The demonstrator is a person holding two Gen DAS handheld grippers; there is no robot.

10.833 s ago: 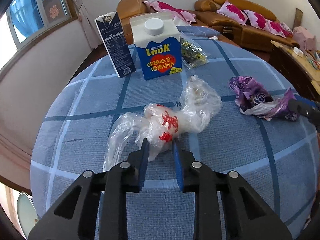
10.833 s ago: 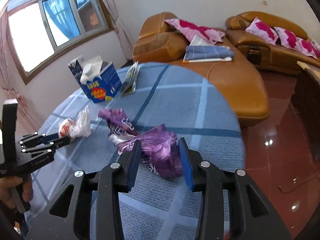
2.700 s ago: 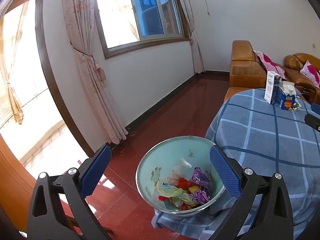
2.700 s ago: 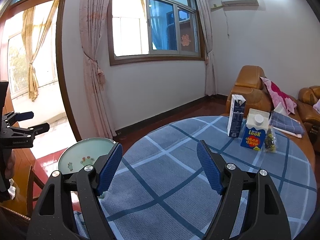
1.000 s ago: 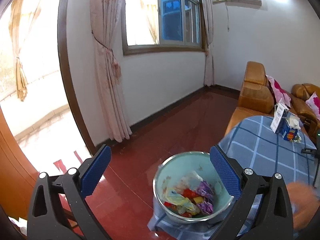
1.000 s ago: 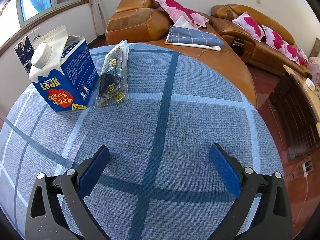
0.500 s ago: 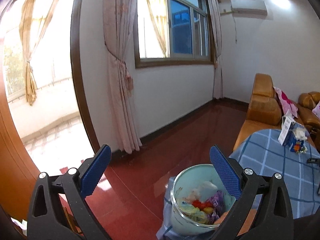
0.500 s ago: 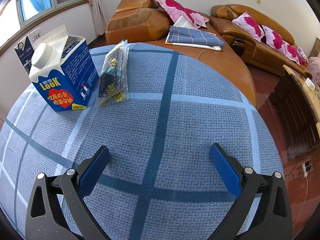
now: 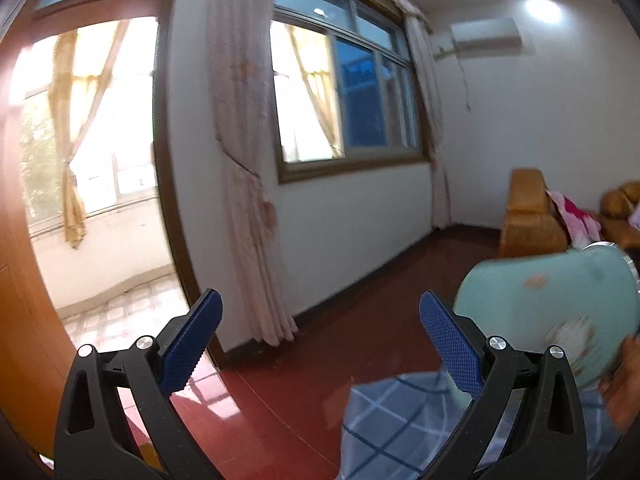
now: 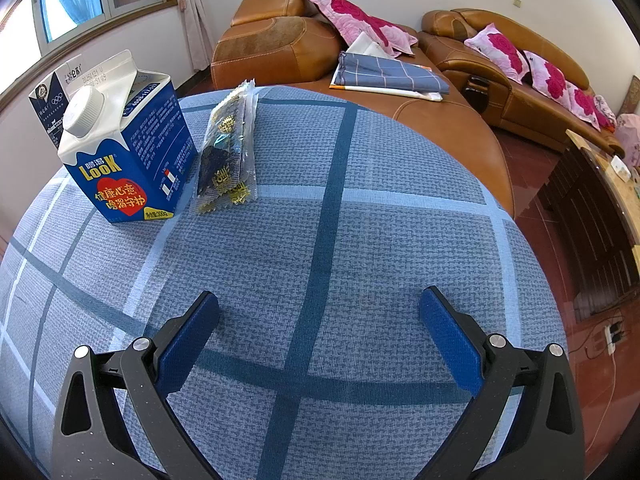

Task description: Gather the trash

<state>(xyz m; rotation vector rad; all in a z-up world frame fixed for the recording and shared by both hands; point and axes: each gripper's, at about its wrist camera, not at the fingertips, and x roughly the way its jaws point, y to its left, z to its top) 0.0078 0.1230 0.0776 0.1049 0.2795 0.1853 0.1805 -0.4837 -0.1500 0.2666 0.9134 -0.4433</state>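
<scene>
Left gripper [image 9: 320, 320]: jaws spread wide, nothing between them, touching nothing. It points across the red floor toward a curtained wall and window. The teal bin [image 9: 560, 304] sits at the right edge of the left wrist view, just beside the right finger, tilted and motion-blurred; a hand [image 9: 624, 384] grips its lower right side. Bin contents cannot be made out. The checked tablecloth [image 9: 400, 412] shows below it.

Right gripper [image 10: 320, 316]: jaws fully apart, empty, over the blue tablecloth [image 10: 340, 240]. A milk carton [image 10: 124, 152] stands upright far left, with a snack packet [image 10: 228, 152] just beside it, both well ahead of the fingers. A second carton [image 10: 48, 108] stands behind.
</scene>
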